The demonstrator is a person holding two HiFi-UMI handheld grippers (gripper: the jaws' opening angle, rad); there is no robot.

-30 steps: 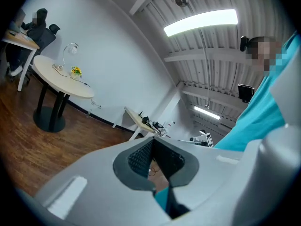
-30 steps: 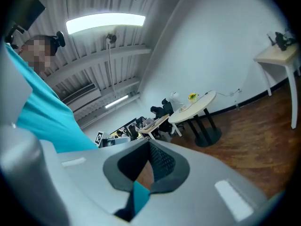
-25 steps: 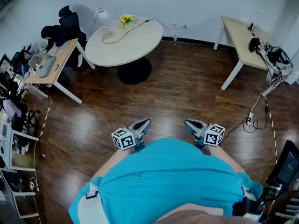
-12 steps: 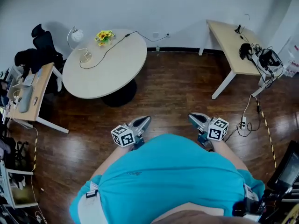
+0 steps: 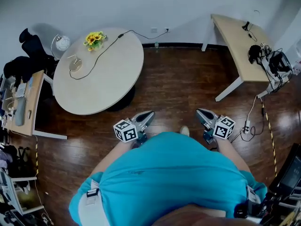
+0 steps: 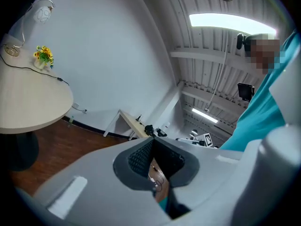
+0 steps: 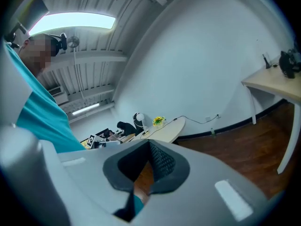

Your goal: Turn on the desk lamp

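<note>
The desk lamp (image 5: 61, 43) has a round white head and a disc base, and stands at the far left rim of the round beige table (image 5: 108, 79); it looks unlit. Its black cable runs across the table top to the wall. In the left gripper view the desk lamp (image 6: 39, 13) shows at the upper left; in the right gripper view the desk lamp (image 7: 138, 119) is small and distant. My left gripper (image 5: 148, 114) and right gripper (image 5: 201, 112) are both held close to the body over the wooden floor, well short of the table. Both are shut with nothing between them.
A small pot of yellow flowers (image 5: 94, 38) stands beside the lamp. A rectangular desk (image 5: 233, 36) with cables and headphones is at the right. A power strip (image 5: 246, 125) and cords lie on the floor. A black chair (image 5: 29, 40) and a cluttered desk (image 5: 21, 102) are at the left.
The round table and lamp have slid left and down in the head view and come closer. Both grippers stay shut at the body.
</note>
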